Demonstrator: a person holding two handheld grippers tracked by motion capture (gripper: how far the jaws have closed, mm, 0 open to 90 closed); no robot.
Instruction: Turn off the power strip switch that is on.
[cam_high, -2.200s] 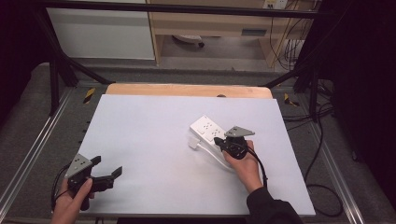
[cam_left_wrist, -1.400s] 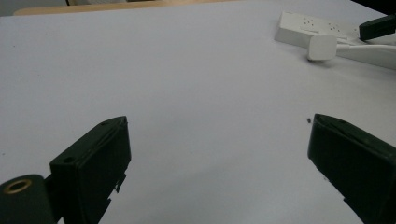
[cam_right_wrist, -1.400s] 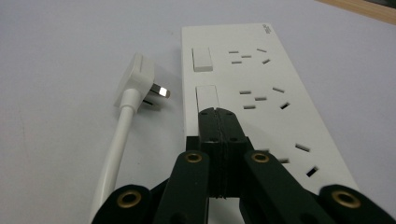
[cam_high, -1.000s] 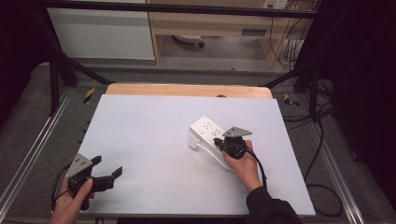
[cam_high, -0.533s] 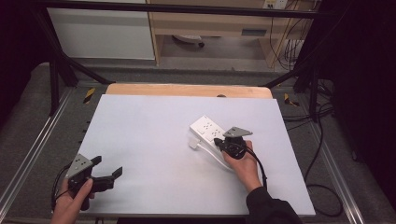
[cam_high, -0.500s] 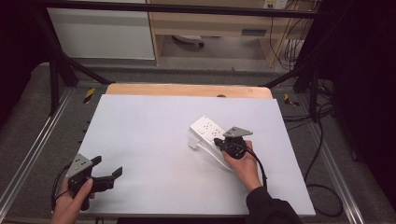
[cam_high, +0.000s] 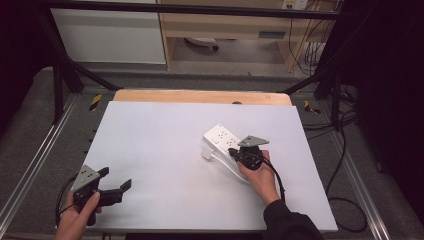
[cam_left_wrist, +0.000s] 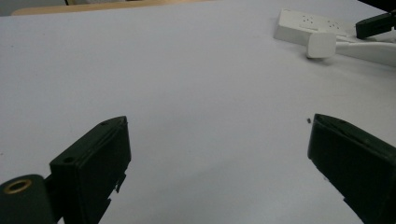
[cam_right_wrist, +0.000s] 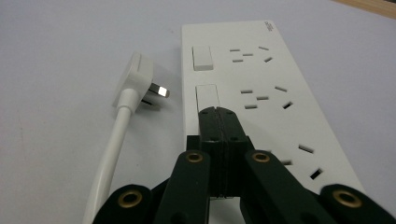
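so the white power strip (cam_right_wrist: 261, 88) sits right of centre on the bench (cam_high: 165, 140), its plug (cam_right_wrist: 140, 81) lying loose just beside it. right gripper (cam_right_wrist: 218, 116) has its jaws pressed together, tip on a rocker switch (cam_right_wrist: 208, 97). left gripper (cam_left_wrist: 219, 163) is spread wide, empty, well apart. Strip looks rigid, light, slick plastic; I'd grab it across the long edges, cord's floppy

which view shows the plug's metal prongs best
The right gripper view: the plug lies close beside the power strip, prongs plainly visible. The high view and the left gripper view show it only as a small white shape, prongs too small to tell.
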